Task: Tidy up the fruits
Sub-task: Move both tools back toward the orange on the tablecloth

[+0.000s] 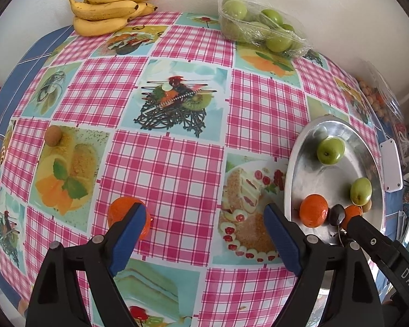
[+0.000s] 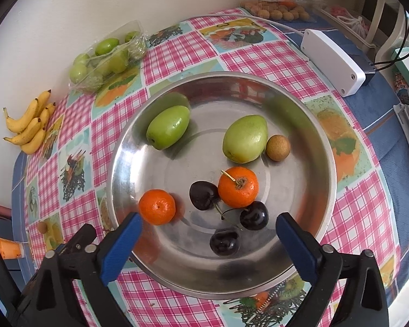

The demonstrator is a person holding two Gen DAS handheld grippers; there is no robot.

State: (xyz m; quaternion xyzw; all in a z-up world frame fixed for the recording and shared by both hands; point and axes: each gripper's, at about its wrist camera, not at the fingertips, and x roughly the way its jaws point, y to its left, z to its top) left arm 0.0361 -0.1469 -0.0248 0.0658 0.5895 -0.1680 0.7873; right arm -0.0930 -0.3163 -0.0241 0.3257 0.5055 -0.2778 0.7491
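Your left gripper (image 1: 204,223) has its blue fingers (image 1: 129,234) spread wide over the checked tablecloth (image 1: 161,174), nothing between them; a mandarin (image 1: 120,212) lies on the cloth behind the left finger at lower left, whether touching it you cannot tell. Your right gripper (image 2: 208,241) is likewise spread wide above the near rim of the steel bowl (image 2: 308,163), gripping nothing. In the bowl sit two green fruits (image 2: 245,139), two more mandarins (image 2: 238,186), three dark cherries (image 2: 223,242) and a small brown fruit (image 2: 278,147).
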